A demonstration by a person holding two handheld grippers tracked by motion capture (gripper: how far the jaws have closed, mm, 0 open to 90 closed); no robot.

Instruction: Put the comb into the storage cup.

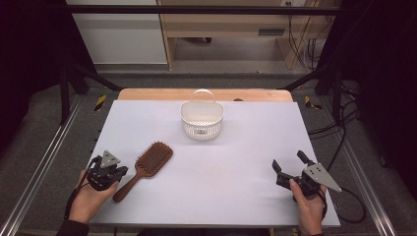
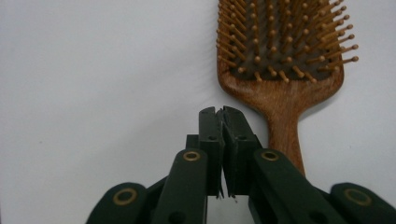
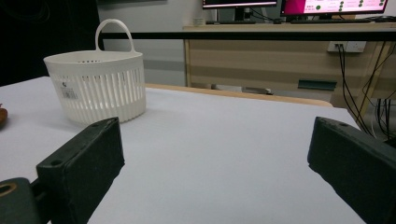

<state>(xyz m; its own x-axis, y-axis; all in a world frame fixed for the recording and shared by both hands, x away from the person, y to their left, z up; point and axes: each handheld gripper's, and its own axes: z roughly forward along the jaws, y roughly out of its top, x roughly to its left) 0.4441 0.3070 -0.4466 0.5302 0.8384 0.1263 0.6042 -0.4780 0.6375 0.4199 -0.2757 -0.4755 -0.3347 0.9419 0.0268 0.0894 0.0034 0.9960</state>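
Two hand-held grippers are rested at the near edge of a white table, a hairbrush lying beside the left one.

The left gripper is seen with its jaws pressed together on nothing, the brown wooden paddle hairbrush lying bristles-up just to its right, untouched. The right gripper is held spread wide, well apart over bare table. Farther off, the white slotted plastic basket with an upright handle carries a small label, shown in the right gripper view but too small to be read.
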